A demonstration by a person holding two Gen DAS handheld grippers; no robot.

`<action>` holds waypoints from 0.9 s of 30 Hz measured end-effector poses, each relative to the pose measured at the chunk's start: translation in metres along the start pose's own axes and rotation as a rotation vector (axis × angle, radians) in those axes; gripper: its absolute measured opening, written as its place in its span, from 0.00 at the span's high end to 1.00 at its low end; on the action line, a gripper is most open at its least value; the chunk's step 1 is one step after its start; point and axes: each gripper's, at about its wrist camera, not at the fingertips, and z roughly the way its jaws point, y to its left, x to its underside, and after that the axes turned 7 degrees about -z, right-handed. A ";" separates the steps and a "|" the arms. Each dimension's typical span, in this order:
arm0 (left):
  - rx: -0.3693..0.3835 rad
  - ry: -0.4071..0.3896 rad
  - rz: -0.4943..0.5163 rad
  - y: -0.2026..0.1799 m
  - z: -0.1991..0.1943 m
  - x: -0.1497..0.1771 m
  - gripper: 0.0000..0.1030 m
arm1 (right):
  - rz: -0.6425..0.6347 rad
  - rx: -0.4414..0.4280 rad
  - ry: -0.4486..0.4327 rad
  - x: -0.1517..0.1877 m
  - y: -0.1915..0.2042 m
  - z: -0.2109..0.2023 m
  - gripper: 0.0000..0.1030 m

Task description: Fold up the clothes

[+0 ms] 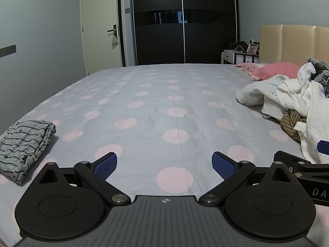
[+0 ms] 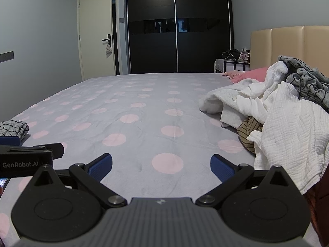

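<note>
While both grippers hover low over the bed [image 1: 174, 103], neither holds any garment. On the left gripper [image 1: 164, 164] the jaws stand wide apart, its blue pads [image 1: 105, 165] framing bare sheet; on the right gripper [image 2: 161, 164] the jaws are likewise spread, with nothing between them. The bed carries a grey sheet with pink dots. At the bed's left edge, just beside the left gripper, lies a folded grey striped garment [image 1: 22, 144], flat and squared. On the bed's right side, near the beige headboard [image 2: 287, 45], a pile of unfolded clothes [image 2: 277, 111] is heaped: white crinkled fabric on top, a grey patterned piece behind it, and an olive striped piece [image 2: 249, 131] tucked under the front. The pile lies just beside the right gripper's outer finger. A pink pillow [image 1: 275, 70] rests against the headboard behind the pile. Beyond the bed's far edge stands a dark wardrobe [image 1: 183, 20] with sliding doors.
</note>
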 end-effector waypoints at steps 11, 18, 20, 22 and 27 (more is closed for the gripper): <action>-0.007 0.008 -0.001 0.001 0.002 -0.002 0.02 | 0.000 0.002 0.002 -0.002 0.000 -0.001 0.00; -0.011 0.019 0.006 0.002 0.004 0.000 0.02 | 0.005 0.009 0.003 -0.002 -0.001 -0.002 0.00; -0.013 0.022 0.008 0.003 0.005 0.000 0.02 | 0.003 0.008 0.001 -0.002 -0.001 -0.002 0.00; -0.016 0.024 0.010 0.003 0.007 -0.001 0.02 | -0.005 0.007 -0.004 -0.003 -0.002 -0.002 0.00; -0.025 0.035 0.012 0.004 0.013 -0.003 0.02 | -0.023 0.013 -0.017 -0.010 -0.013 -0.001 0.00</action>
